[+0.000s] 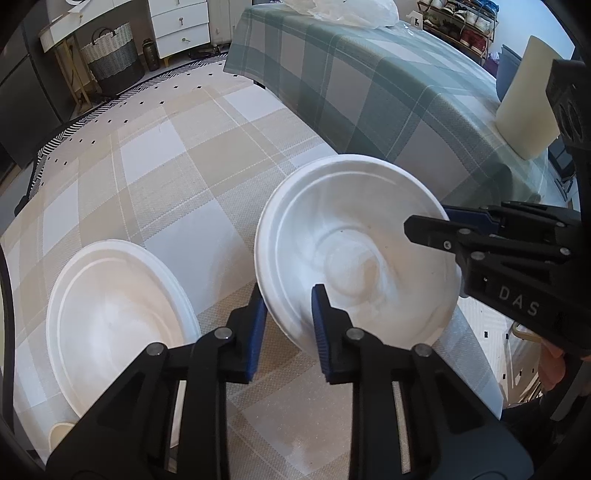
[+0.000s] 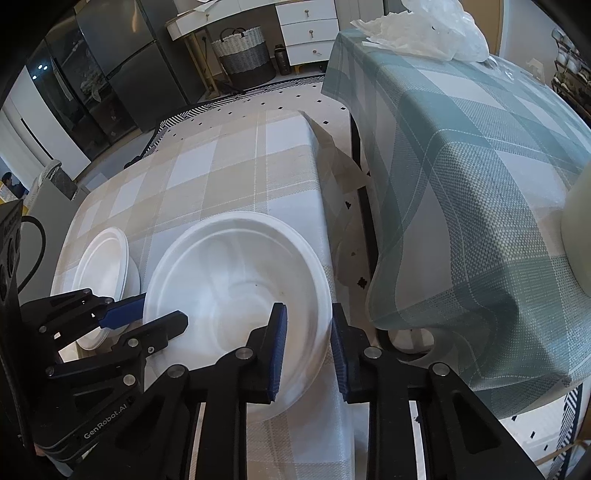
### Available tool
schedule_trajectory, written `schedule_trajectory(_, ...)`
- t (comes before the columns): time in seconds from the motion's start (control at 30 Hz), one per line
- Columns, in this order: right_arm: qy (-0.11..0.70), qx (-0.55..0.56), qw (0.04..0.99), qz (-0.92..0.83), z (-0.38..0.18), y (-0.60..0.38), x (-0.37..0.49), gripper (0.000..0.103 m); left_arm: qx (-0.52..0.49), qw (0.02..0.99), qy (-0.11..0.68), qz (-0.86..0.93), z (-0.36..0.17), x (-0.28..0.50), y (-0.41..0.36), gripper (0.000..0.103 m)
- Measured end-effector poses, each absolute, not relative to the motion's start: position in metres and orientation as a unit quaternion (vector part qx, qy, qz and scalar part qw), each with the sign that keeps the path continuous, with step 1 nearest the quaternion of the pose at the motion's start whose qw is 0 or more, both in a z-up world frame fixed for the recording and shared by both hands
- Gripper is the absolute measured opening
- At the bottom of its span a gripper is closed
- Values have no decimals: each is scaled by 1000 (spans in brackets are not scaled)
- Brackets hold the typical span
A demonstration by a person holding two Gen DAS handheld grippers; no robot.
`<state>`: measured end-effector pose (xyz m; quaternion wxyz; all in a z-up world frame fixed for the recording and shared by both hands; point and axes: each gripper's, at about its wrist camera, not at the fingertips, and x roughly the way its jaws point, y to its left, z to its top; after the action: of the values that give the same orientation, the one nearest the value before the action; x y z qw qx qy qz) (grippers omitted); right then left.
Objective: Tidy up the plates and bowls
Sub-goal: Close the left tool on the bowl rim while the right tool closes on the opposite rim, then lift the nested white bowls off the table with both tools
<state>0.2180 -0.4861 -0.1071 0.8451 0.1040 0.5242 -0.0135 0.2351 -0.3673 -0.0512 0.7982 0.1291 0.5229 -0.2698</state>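
A white bowl (image 1: 354,251) is tilted above the beige checked table (image 1: 177,162). My left gripper (image 1: 288,325) straddles its near-left rim with a gap between pad and rim, so it is open. My right gripper (image 2: 308,347) straddles the bowl's right rim (image 2: 236,280), also with gaps, open. Each gripper shows in the other's view: the right one (image 1: 447,225) at the bowl's right edge, the left one (image 2: 147,314) at its left edge. A stack of white plates (image 1: 114,314) lies left on the table; it also shows in the right wrist view (image 2: 103,262).
A second table with a green checked cloth (image 1: 369,81) stands to the right, holding a cream cylinder (image 1: 528,99) and crumpled plastic (image 2: 424,29). A basket (image 1: 110,55) and white drawers (image 1: 181,22) stand on the floor beyond.
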Motion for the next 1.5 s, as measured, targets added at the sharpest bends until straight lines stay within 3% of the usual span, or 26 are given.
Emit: schedule_trajectory(1.5, 461, 77, 884, 3, -30, -425, 220, 20, 85, 850, 461, -240, 41, 224, -288, 20)
